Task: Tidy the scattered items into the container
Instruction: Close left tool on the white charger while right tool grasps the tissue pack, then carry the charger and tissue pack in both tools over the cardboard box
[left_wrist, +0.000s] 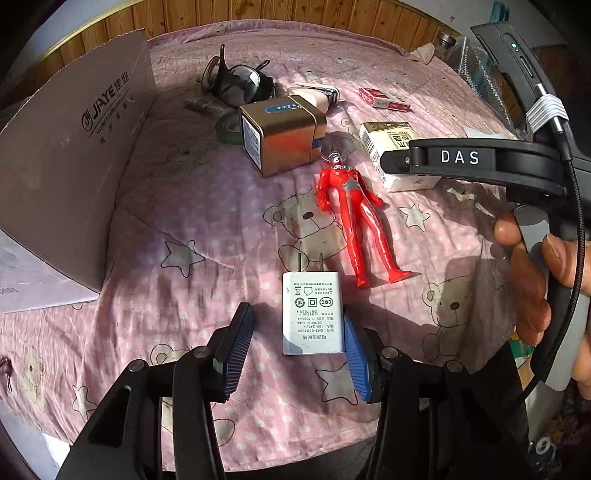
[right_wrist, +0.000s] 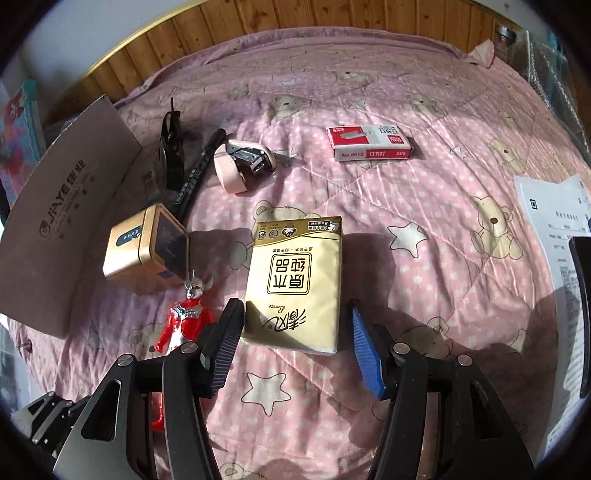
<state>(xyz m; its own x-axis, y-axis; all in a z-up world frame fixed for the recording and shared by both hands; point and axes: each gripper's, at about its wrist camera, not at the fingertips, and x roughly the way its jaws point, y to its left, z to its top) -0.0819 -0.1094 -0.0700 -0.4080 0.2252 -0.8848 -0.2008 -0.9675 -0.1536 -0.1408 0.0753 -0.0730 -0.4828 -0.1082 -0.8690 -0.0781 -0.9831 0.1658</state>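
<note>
A white charger plug (left_wrist: 312, 314) lies flat on the pink bedspread between the fingers of my left gripper (left_wrist: 295, 349), which is open; the right blue pad (left_wrist: 356, 354) is almost at the plug's edge and the left pad stands apart. My right gripper (right_wrist: 295, 350) is open and straddles the near end of a gold tissue pack (right_wrist: 295, 284). The cardboard box (left_wrist: 74, 147) stands at the left with its flap up. A red toy figure (left_wrist: 351, 214), a gold tin (left_wrist: 280, 133), a pink stapler (right_wrist: 240, 166) and a staples box (right_wrist: 369, 142) lie scattered.
Dark goggles (left_wrist: 236, 81), a black marker (right_wrist: 195, 177) and a tape roll (left_wrist: 229, 127) lie near the box. A printed paper sheet (right_wrist: 554, 229) lies at the right. A hand (left_wrist: 528, 280) holds the right gripper's black body (left_wrist: 480, 162) over the tissue pack. Wooden panelling backs the bed.
</note>
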